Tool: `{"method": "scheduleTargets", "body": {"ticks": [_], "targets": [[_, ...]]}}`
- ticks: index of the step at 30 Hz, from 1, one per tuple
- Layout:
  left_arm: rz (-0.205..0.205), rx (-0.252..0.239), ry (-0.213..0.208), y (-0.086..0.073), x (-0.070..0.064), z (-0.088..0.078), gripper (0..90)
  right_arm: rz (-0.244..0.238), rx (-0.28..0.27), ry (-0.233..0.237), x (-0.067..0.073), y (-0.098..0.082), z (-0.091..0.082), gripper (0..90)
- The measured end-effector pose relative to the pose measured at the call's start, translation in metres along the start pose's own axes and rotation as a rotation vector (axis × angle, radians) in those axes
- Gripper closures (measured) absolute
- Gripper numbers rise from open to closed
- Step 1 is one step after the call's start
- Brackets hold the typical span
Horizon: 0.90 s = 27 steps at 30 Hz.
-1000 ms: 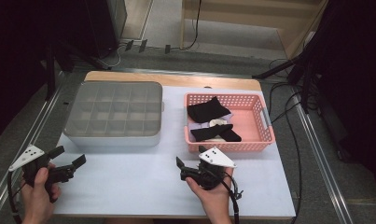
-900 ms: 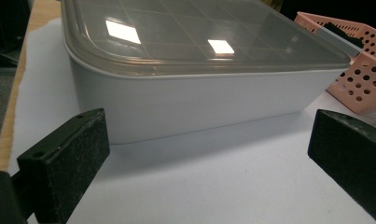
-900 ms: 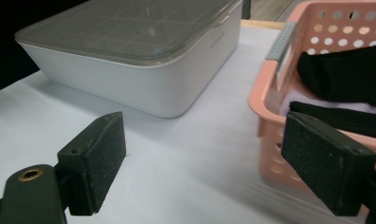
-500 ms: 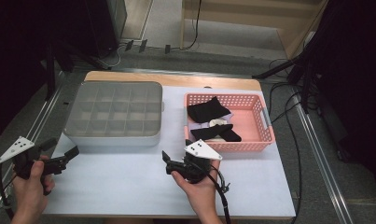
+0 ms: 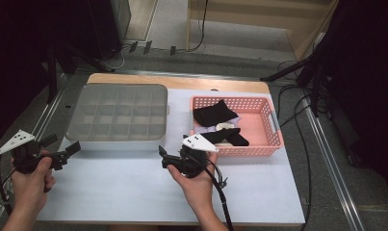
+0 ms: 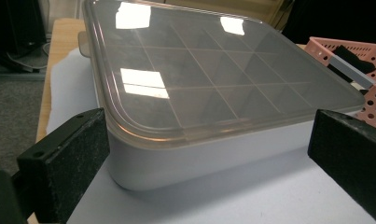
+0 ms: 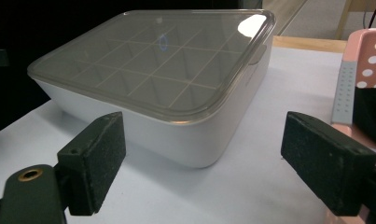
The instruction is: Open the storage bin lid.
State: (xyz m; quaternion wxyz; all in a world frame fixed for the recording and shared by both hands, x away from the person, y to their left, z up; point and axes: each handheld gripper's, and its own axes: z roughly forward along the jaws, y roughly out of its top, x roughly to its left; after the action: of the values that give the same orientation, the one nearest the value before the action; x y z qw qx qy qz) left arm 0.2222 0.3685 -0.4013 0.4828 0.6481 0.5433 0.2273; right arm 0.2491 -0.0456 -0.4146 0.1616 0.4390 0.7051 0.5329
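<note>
Two grippers are in your hands, and both point at the lidded grey organizer box (image 5: 118,117), the landmark for everything else. Your left gripper (image 5: 61,153) hovers just off the box's near left corner, over the white mat that covers the bench (image 5: 134,192); its jaws stand wide apart and hold nothing. In the left gripper view those jaws frame the box's rounded near corner, with the translucent lid (image 6: 213,70) seated on the box and the grid of compartments showing faintly through it. Your right gripper (image 5: 168,156) sits just off the box's near right corner, between the box and the pink basket (image 5: 272,126); its jaws are also spread wide and empty. In the right gripper view they bracket the box's corner from the other side, and neither pad touches the wall or the lid.

The box stands flat on the mat, lid shut, toward the far left of the bench. The pink basket lies to the box's right, close beside it but apart. Inside the basket are black socks (image 5: 213,113), one folded near the corner closest to the box and another stretched along the wall nearest you, with something pale (image 5: 224,126) between them that is too small to make out. Cables (image 5: 148,48) lie on the floor beyond the box's far side.
</note>
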Motion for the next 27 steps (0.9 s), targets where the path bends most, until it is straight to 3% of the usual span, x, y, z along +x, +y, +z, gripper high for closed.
{"method": "scheduleTargets", "body": {"ticks": [6,11,16,22,27], "targets": [[-0.027,0.024,0.012,0.007,0.007,0.013,0.0,0.004,0.008,-0.005,0.001,0.007,0.015,13.9],[-0.025,0.036,0.04,0.012,0.011,0.022,0.0,0.024,0.013,0.002,0.003,0.012,0.028,14.0],[-0.031,0.056,0.043,0.016,0.015,0.031,0.0,0.039,0.014,0.002,0.005,0.016,0.041,14.4],[-0.022,0.075,0.045,0.018,0.017,0.04,0.2,0.065,0.027,-0.03,0.004,0.018,0.057,17.1],[-0.041,0.089,0.038,0.019,0.018,0.046,0.2,0.1,0.048,-0.048,0.0,0.014,0.07,20.3]]}}
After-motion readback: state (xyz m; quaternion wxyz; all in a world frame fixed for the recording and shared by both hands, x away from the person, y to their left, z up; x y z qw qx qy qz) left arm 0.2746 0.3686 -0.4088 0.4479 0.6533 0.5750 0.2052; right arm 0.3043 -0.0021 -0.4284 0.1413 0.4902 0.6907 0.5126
